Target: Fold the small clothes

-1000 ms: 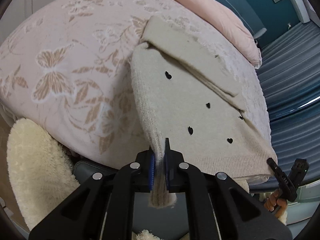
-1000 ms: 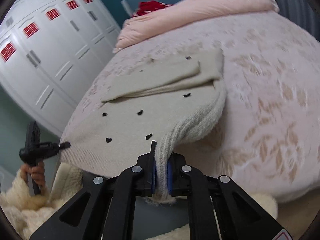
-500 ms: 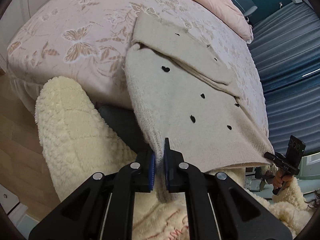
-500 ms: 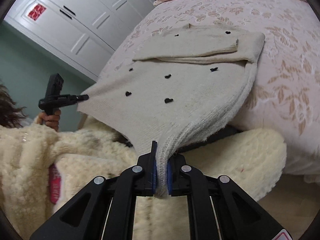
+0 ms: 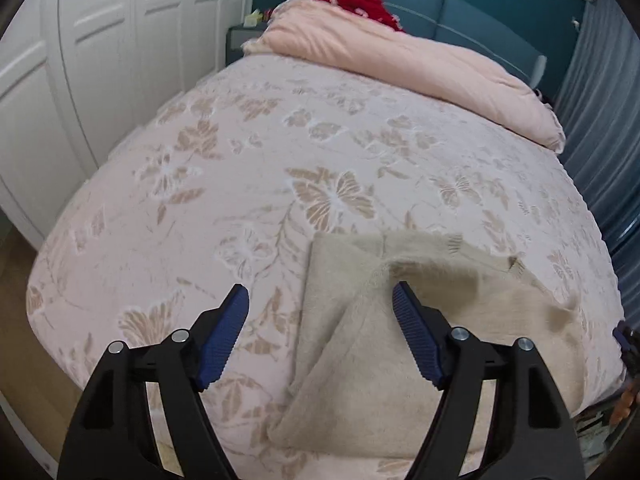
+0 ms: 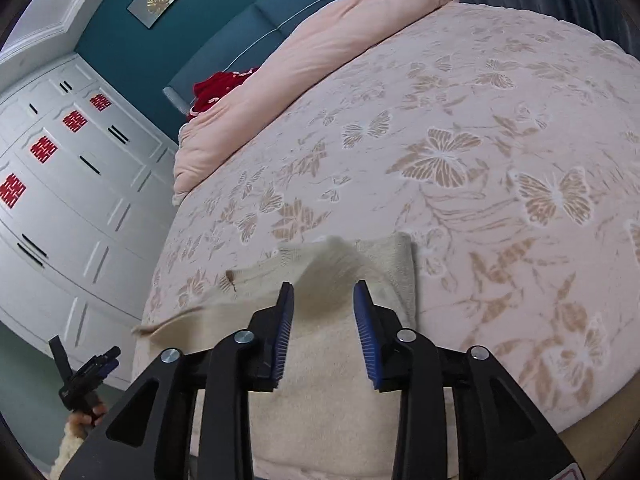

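Note:
A cream knit sweater (image 5: 360,344) lies folded over on the pink butterfly bedspread (image 5: 240,184) near the bed's front edge; its top layer looks blurred, still settling. It also shows in the right wrist view (image 6: 332,344). My left gripper (image 5: 320,300) is open and empty, just above the sweater's left edge. My right gripper (image 6: 323,292) is open and empty, above the sweater's right part. The left gripper also shows at the lower left of the right wrist view (image 6: 86,372).
A pink duvet (image 5: 400,60) and a red garment (image 5: 360,0) lie at the head of the bed by the blue headboard (image 5: 460,12). White wardrobe doors (image 6: 60,200) stand along the bed's left side. Grey curtains (image 5: 600,80) hang on the right.
Both grippers carried the sweater's hem up over the bed, folding it onto itself, then opened and let it go. Before, each was shut on the hem below the bed edge.

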